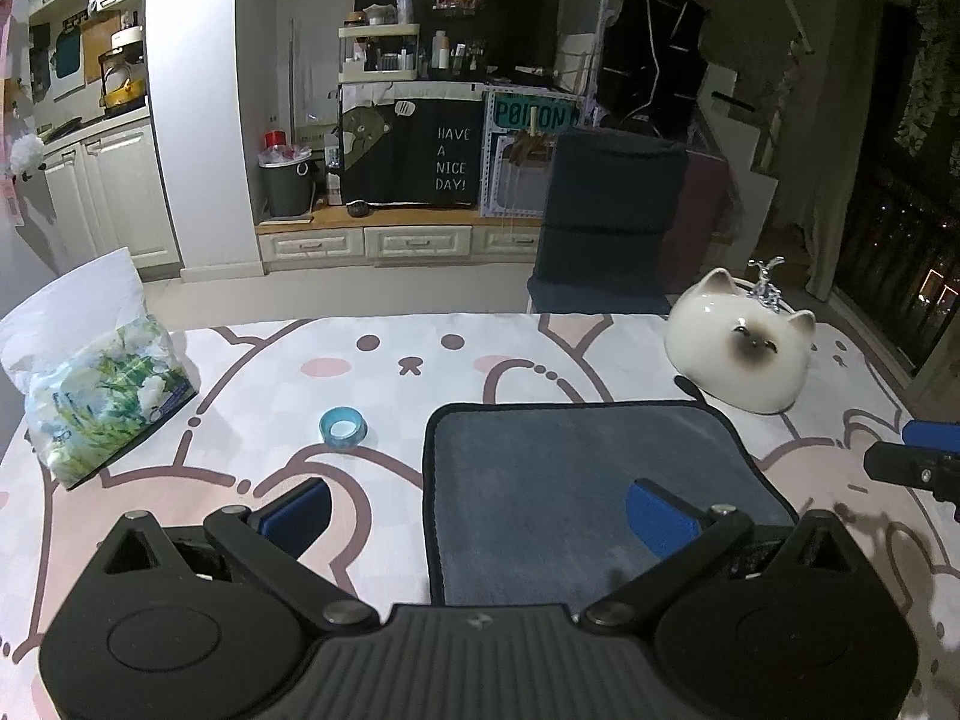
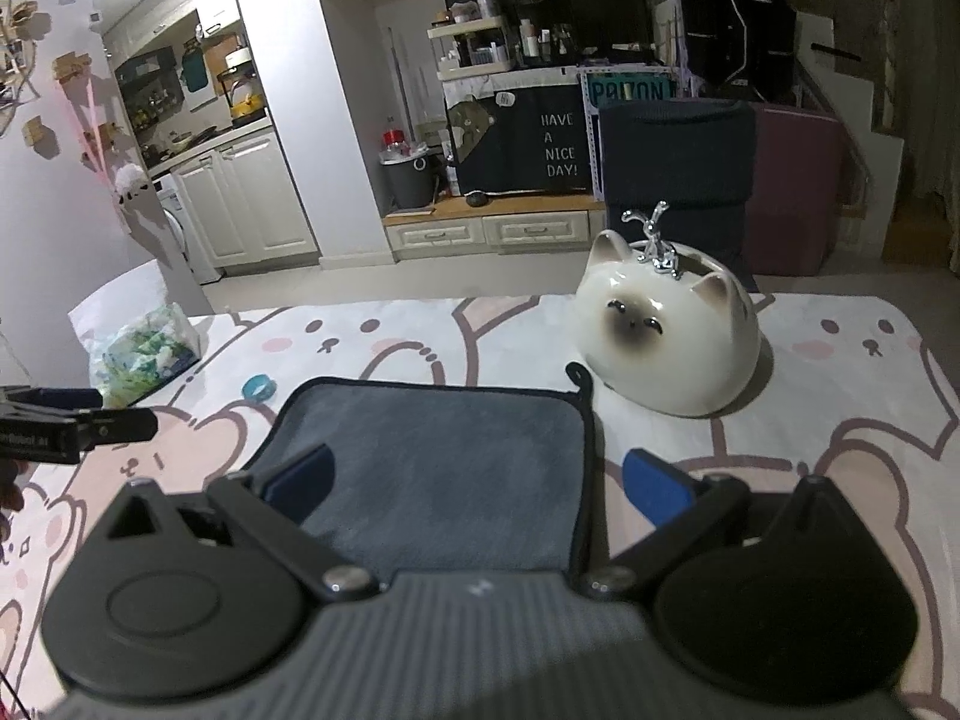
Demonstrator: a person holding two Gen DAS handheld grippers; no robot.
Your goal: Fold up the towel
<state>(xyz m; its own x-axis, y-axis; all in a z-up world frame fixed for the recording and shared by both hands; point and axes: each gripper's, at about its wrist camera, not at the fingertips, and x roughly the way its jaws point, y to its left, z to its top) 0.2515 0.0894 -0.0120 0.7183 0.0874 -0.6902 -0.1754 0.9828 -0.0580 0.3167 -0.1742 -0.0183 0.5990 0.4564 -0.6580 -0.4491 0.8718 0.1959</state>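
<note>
A grey towel (image 1: 576, 480) with a dark hem lies flat on the bunny-print tablecloth; it also shows in the right wrist view (image 2: 444, 468). My left gripper (image 1: 480, 510) is open and empty, straddling the towel's left edge, its right finger over the cloth. My right gripper (image 2: 477, 486) is open and empty, straddling the towel's right edge, its left finger over the cloth. Each gripper's tip shows at the side of the other's view: the right one (image 1: 912, 462) and the left one (image 2: 90, 420).
A white ceramic cat bowl (image 1: 744, 348) stands just beyond the towel's far right corner, also in the right wrist view (image 2: 666, 336). A blue tape roll (image 1: 343, 427) and a tissue pack (image 1: 102, 402) lie to the left. A dark chair (image 1: 606, 222) stands behind the table.
</note>
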